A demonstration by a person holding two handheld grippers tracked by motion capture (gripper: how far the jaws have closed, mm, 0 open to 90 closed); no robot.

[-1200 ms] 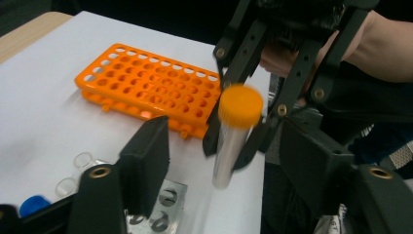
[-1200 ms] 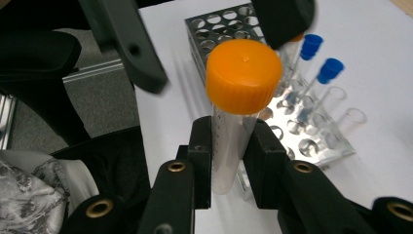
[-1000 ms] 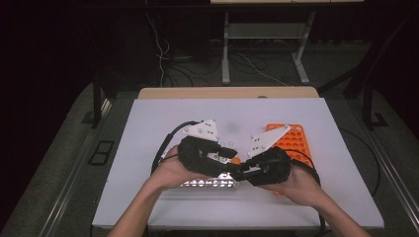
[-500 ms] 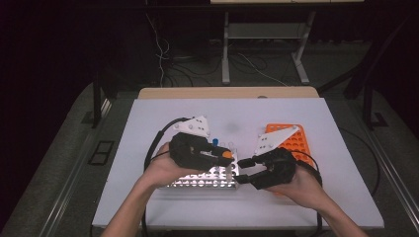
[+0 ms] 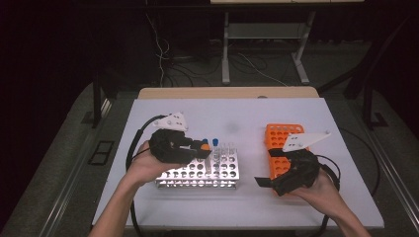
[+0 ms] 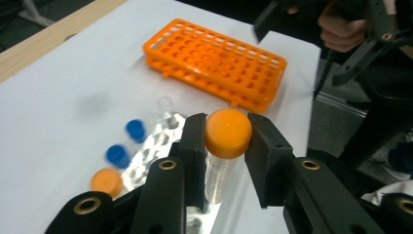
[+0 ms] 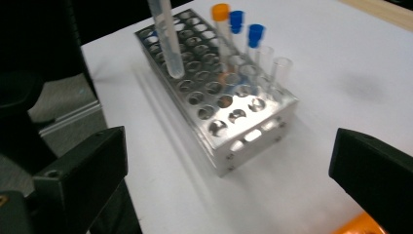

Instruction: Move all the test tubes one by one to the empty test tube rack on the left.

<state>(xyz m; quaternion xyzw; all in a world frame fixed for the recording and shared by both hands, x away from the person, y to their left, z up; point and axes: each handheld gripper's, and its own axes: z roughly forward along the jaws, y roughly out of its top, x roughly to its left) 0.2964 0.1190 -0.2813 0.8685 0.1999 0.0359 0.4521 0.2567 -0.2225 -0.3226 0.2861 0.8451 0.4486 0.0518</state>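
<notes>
Left hand-held gripper (image 6: 226, 161) clamps an orange-capped tube (image 6: 225, 146) by its cap, upright over the metal rack (image 5: 200, 170) on the bench (image 5: 247, 118), not yet seated in a hole. Right hand-held gripper (image 5: 269, 180), whose jaws have just been opening, stands wide and empty beside the orange rack (image 5: 276, 138). Several tubes already stand racked, so I judge the loading partway done.

Both forearms come in from the near edge, one hand on each tool. The left tool (image 5: 197, 146) sits in the left hand (image 5: 148, 165), pointing toward the person's right, its jaws drawn close with the pads (image 6: 195, 146) pressed against something held between them. The right tool (image 5: 264, 180), gripped by the right hand (image 5: 321, 190), points toward the left one; its jaws have just been opening and stand wide apart with nothing between them.
</notes>
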